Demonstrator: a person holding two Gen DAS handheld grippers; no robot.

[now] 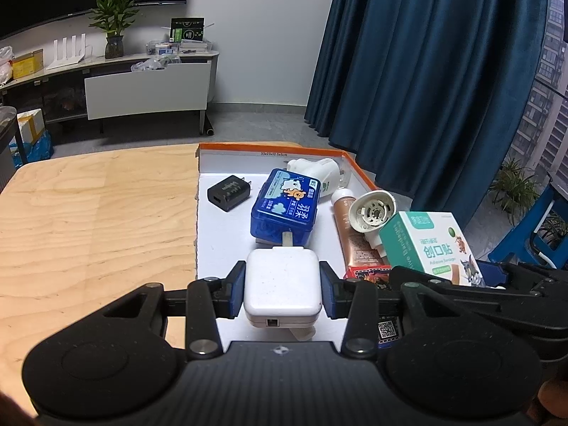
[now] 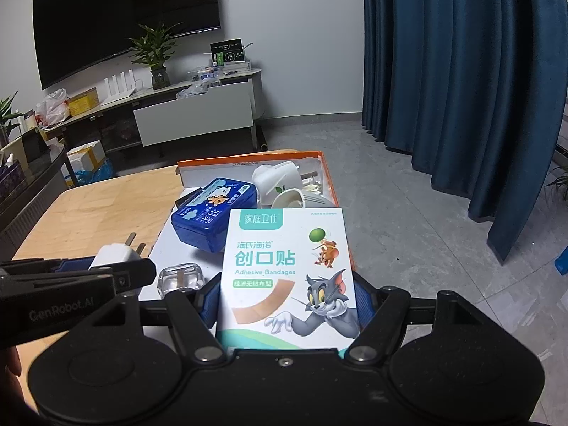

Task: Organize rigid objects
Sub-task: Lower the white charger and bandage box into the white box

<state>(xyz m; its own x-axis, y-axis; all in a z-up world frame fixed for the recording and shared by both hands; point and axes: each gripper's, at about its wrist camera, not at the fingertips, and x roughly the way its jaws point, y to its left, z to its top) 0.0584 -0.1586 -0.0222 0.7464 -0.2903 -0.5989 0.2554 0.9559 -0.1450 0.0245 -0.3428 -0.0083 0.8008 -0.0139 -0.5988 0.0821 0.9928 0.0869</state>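
From the left wrist camera, the left gripper has its blue pads clamped on either side of a white charger, plain and unmarked, with a small port facing the camera. It hangs over the near end of an orange-rimmed box, whose far wall carries small print I cannot read for sure. Inside lie a black plug adapter, a blue tin with cartoon art and Chinese characters, a white plug-in device, a copper-coloured tube and a white round-headed device. The box sits on a wooden table.

From the right wrist camera, the right gripper is closed on a bandage box, upright and filling the middle of the view, hiding much of the orange-rimmed box behind. It reads "Adhesive Bandages" under large Chinese characters, with a cartoon cat and mouse. The left gripper, at left, reads "GenRobot.AI". A clear cube rests just beside it.
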